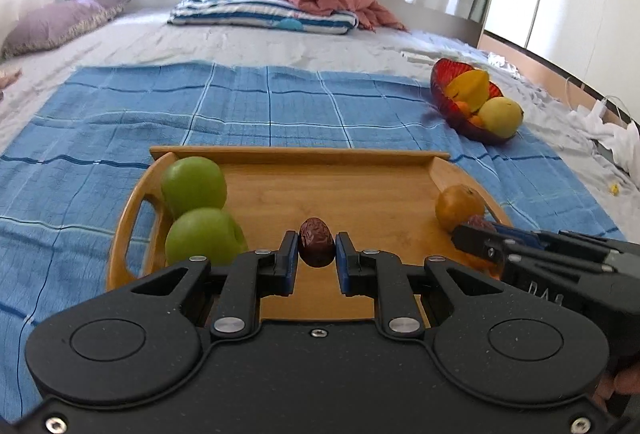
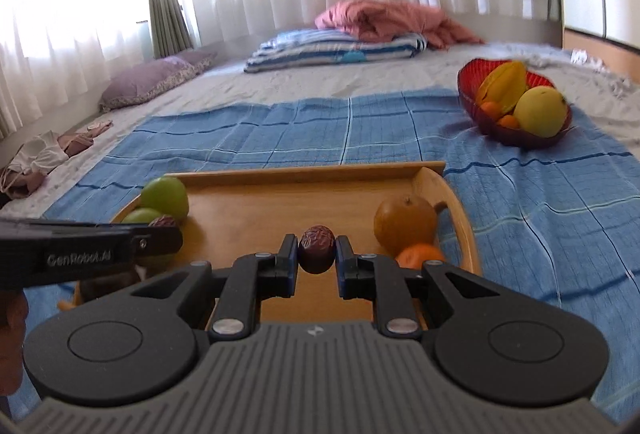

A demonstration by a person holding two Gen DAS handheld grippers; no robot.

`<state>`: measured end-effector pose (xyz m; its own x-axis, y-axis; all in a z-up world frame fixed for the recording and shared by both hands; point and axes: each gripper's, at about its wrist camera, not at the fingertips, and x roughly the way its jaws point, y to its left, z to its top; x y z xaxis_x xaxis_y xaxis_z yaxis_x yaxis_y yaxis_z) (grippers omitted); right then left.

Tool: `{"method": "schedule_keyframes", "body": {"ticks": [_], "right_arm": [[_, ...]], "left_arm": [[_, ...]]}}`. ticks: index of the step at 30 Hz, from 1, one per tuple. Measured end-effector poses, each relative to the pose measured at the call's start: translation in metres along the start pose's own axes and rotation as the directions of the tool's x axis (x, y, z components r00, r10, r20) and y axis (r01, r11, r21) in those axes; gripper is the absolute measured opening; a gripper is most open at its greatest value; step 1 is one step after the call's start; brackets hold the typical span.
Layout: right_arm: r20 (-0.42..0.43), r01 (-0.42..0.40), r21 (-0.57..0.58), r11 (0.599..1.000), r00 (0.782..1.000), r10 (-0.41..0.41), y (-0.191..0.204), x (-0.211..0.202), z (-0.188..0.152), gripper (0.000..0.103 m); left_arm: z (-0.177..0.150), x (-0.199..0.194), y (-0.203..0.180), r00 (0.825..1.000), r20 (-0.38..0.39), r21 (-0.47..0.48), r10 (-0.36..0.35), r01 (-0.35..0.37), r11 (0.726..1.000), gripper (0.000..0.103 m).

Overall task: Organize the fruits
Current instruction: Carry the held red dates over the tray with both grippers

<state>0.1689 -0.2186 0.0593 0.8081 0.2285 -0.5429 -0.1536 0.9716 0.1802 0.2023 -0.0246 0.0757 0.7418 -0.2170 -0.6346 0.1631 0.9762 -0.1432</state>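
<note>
My left gripper (image 1: 317, 239) is shut on a wrinkled dark red date (image 1: 317, 252), held just above the wooden tray (image 1: 340, 154). My right gripper (image 2: 317, 239) is shut on a second date (image 2: 317, 252) over the same tray. Each gripper shows in the other's view: the right one (image 1: 466, 234) at the tray's right side, the left one (image 2: 170, 237) at its left. Two green apples (image 1: 194, 184) (image 1: 204, 236) lie by the tray's left handle. A brownish-orange fruit (image 2: 404, 224) and a small orange (image 2: 420, 256) lie by its right handle.
A red bowl (image 2: 480, 74) at the far right on the blue checked cloth (image 1: 260, 106) holds a starfruit, a yellow fruit and small oranges. Folded bedding (image 1: 264, 10) and a purple pillow (image 1: 60, 22) lie farther back. Loose clothes (image 2: 44, 154) are at the left edge.
</note>
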Motion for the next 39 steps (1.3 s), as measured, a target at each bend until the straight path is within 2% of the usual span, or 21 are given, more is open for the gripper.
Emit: {"method": "schedule_keyframes", "body": {"ticks": [2, 5, 12, 21, 31, 39], "right_arm": [[-0.05, -0.006, 0.016, 1.0, 0.999, 0.007, -0.006, 0.014, 0.016, 0.023], [-0.131, 0.004, 0.071, 0.997, 0.991, 0.005, -0.02, 0.036, 0.036, 0.023], [-0.2, 0.086, 0.062, 0.994, 0.977, -0.072, -0.038, 0.071, 0.059, 0.022], [-0.243, 0.141, 0.072, 0.987, 0.963, -0.12, -0.05, 0.101, 0.07, 0.023], [-0.276, 0.172, 0.064, 0.983, 0.95, -0.148, -0.058, 0.122, 0.064, 0.023], [-0.282, 0.168, 0.071, 0.983, 0.949, -0.142, -0.063, 0.128, 0.061, 0.023]], "left_arm": [[0.014, 0.013, 0.007, 0.999, -0.04, -0.034, -0.013, 0.012, 0.999, 0.019], [0.032, 0.032, 0.013, 0.996, -0.093, -0.038, -0.003, 0.0, 0.999, 0.019], [0.059, 0.076, 0.026, 0.982, -0.185, -0.069, 0.025, -0.038, 0.997, 0.019], [0.078, 0.115, 0.032, 0.973, -0.212, -0.034, 0.097, -0.106, 0.994, 0.019], [0.074, 0.136, 0.03, 0.966, -0.228, -0.002, 0.12, -0.124, 0.992, 0.019], [0.07, 0.142, 0.022, 0.965, -0.226, 0.04, 0.137, -0.131, 0.991, 0.019]]}}
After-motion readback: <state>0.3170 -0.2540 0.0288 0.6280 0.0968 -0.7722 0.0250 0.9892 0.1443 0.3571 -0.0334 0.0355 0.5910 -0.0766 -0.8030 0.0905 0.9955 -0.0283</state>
